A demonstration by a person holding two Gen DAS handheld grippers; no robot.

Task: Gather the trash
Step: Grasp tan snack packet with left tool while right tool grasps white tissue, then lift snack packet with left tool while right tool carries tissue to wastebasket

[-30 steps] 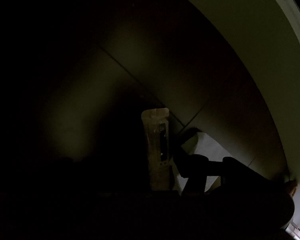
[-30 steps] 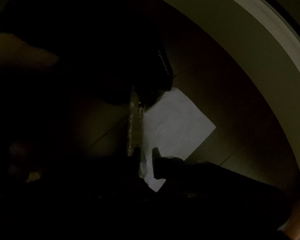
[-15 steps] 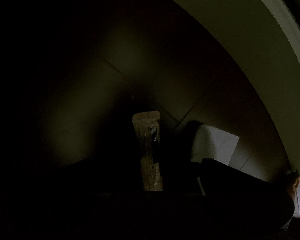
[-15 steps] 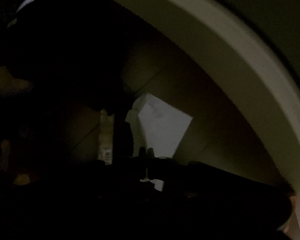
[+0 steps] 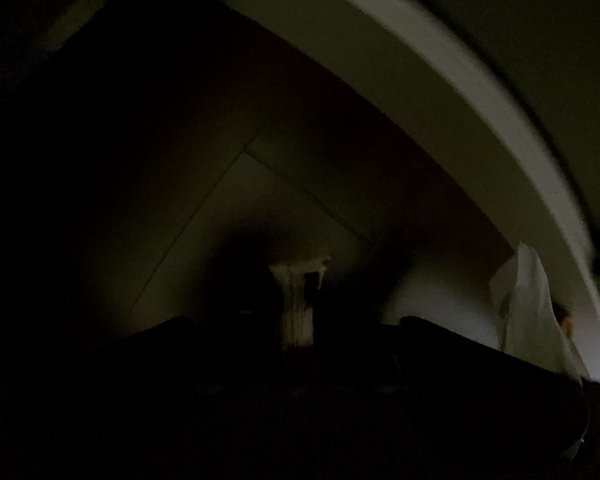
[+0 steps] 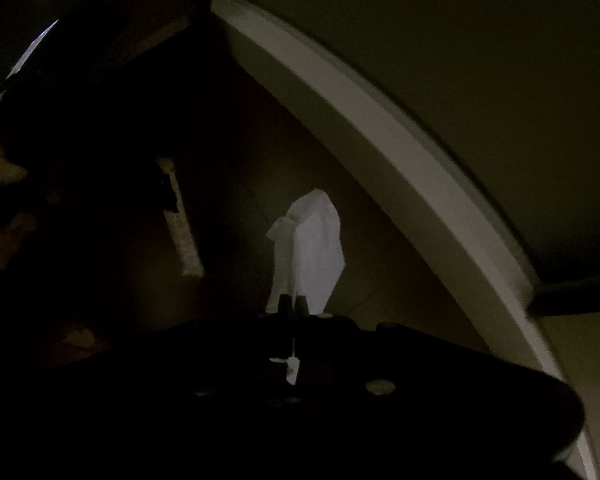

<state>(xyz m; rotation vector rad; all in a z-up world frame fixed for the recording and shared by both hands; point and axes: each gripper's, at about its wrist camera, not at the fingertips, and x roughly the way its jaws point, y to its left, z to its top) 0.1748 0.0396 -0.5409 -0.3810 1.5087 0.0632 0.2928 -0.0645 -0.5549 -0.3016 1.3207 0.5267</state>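
The scene is very dark. My right gripper (image 6: 294, 305) is shut on a white tissue (image 6: 314, 240) that hangs crumpled above the floor; the tissue also shows at the right edge of the left wrist view (image 5: 532, 300). My left gripper (image 5: 298, 312) is shut on a tan paper wrapper (image 5: 296, 300), a long flat strip. The wrapper also shows to the left in the right wrist view (image 6: 182, 232), held up by the dark left gripper.
A tiled floor (image 5: 260, 200) with thin grout lines lies below. A pale baseboard (image 6: 400, 152) curves along the wall at the right. A dark bar (image 6: 572, 292) juts in at the right edge.
My right gripper closed on the flat tissue and lifted it off the floor, so it hangs crumpled. My left gripper with the wrapper rose too, and both views tilted up.
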